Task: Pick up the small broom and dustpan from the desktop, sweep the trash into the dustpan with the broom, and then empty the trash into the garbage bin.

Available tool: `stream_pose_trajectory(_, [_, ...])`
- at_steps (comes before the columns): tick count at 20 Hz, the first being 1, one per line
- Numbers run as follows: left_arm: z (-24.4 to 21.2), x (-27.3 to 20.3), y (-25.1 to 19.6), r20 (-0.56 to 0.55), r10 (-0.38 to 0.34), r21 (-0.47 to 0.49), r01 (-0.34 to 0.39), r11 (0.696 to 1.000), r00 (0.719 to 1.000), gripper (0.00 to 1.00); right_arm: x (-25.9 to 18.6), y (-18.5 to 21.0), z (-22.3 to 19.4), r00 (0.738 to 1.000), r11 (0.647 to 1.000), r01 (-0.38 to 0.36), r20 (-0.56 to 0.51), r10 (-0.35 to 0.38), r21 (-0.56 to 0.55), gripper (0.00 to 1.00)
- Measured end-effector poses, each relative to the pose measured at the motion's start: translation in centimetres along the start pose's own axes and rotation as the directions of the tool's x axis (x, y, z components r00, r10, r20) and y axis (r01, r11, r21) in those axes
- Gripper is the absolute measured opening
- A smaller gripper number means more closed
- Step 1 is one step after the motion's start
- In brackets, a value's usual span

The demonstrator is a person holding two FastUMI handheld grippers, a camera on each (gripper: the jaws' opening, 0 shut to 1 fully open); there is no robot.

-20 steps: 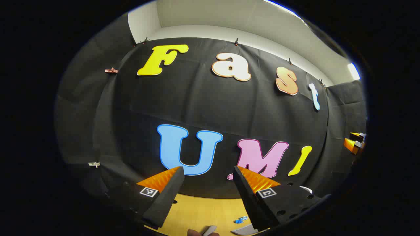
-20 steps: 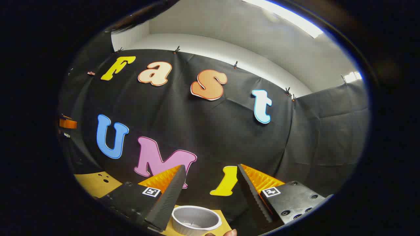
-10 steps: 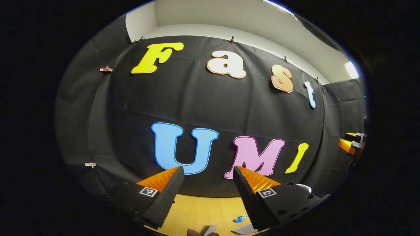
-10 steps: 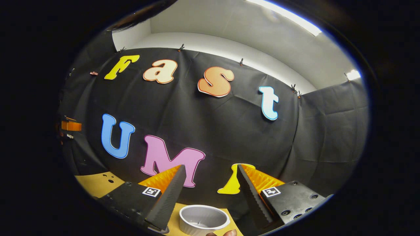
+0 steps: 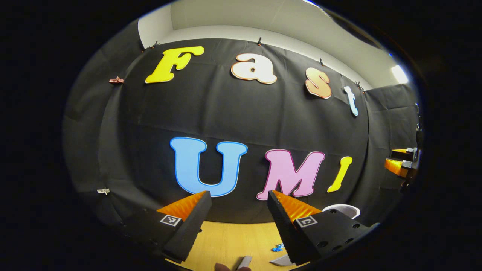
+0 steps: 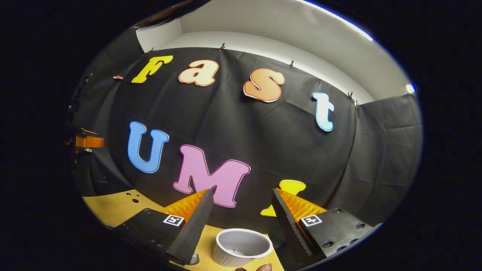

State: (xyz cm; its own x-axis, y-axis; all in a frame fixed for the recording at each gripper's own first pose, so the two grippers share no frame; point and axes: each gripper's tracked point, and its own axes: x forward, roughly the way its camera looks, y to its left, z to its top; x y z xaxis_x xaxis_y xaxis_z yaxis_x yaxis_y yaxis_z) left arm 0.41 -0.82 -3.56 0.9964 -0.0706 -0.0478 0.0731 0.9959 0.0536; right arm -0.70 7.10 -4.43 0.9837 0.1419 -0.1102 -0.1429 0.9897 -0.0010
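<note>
My left gripper (image 5: 239, 197) stands open and empty above the wooden desktop (image 5: 229, 241). Below it lie a small blue scrap of trash (image 5: 278, 247), a grey handle end (image 5: 244, 261) and a pale grey edge (image 5: 279, 260); I cannot tell which is the broom and which the dustpan. My right gripper (image 6: 241, 195) is also open and empty, high over the grey round garbage bin (image 6: 243, 246). The bin's white rim (image 5: 340, 209) peeks over the left gripper's right finger. Each gripper appears far off at the other view's edge: the right gripper (image 5: 399, 163) and the left gripper (image 6: 88, 141).
The black cloth wall stands close behind the desktop (image 6: 113, 207), which has a few small dark holes (image 6: 131, 195) near its far left part. A fingertip (image 6: 261, 268) shows at the bottom edge, and a small grey object (image 6: 194, 259) lies by the left finger.
Both grippers have tipped down a little, so more desktop shows. The right gripper has also turned left, so the bin has slid rightward in its view. Both stay open.
</note>
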Motion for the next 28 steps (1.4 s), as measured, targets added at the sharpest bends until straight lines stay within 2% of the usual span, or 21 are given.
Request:
stream_pose_trajectory(2, [-2.2, -0.2, -0.4, -0.029, -0.014, 0.0, 0.014, 1.0, 0.999, 0.94, -0.6, 2.2, -2.5, 0.996, 0.999, -0.051, -0.071, 0.052, 0.014, 0.96])
stream_pose_trajectory(4, [-4.7, -0.4, -0.6, -0.058, -0.026, 0.021, 0.027, 0.999, 0.998, 0.94, -1.6, 4.7, -5.5, 0.979, 0.993, -0.115, -0.165, 0.118, 0.031, 0.96])
stream_pose_trajectory(6, [-7.1, -0.7, -0.8, -0.079, -0.038, 0.042, 0.041, 0.998, 0.996, 0.94, -2.9, 7.5, -9.3, 0.939, 0.98, -0.182, -0.282, 0.197, 0.078, 0.96])
stream_pose_trajectory(8, [-9.5, -1.1, -1.2, -0.106, -0.059, 0.049, 0.064, 0.997, 0.993, 0.94, -4.5, 10.0, -12.8, 0.891, 0.966, -0.211, -0.376, 0.253, 0.149, 0.95])
stream_pose_trajectory(10, [-11.1, -1.5, -1.7, -0.132, -0.08, 0.042, 0.086, 0.995, 0.988, 0.94, -5.3, 11.3, -15.6, 0.865, 0.964, -0.196, -0.432, 0.255, 0.178, 0.94])
stream_pose_trajectory(13, [-12.6, -1.9, -1.8, -0.153, -0.088, 0.047, 0.096, 0.994, 0.984, 0.94, -5.9, 12.6, -19.0, 0.847, 0.966, -0.204, -0.466, 0.256, 0.161, 0.93])
stream_pose_trajectory(16, [-13.7, -2.6, -2.0, -0.176, -0.1, 0.029, 0.107, 0.994, 0.979, 0.94, -6.9, 14.2, -23.5, 0.787, 0.964, -0.227, -0.557, 0.265, 0.138, 0.95])
stream_pose_trajectory(18, [-14.6, -2.9, -1.8, -0.194, -0.103, 0.024, 0.11, 0.994, 0.975, 0.94, -8.6, 15.7, -26.7, 0.705, 0.954, -0.239, -0.643, 0.298, 0.181, 0.96])
stream_pose_trajectory(21, [-16.0, -3.2, -1.3, -0.227, -0.102, 0.036, 0.113, 0.993, 0.969, 0.95, -11.0, 17.7, -31.5, 0.57, 0.94, -0.217, -0.747, 0.341, 0.264, 0.96])
stream_pose_trajectory(28, [-17.7, -3.4, -0.1, -0.26, -0.095, 0.037, 0.108, 0.993, 0.961, 0.95, -12.7, 21.6, -42.2, 0.273, 0.932, -0.19, -0.895, 0.353, 0.31, 0.96])
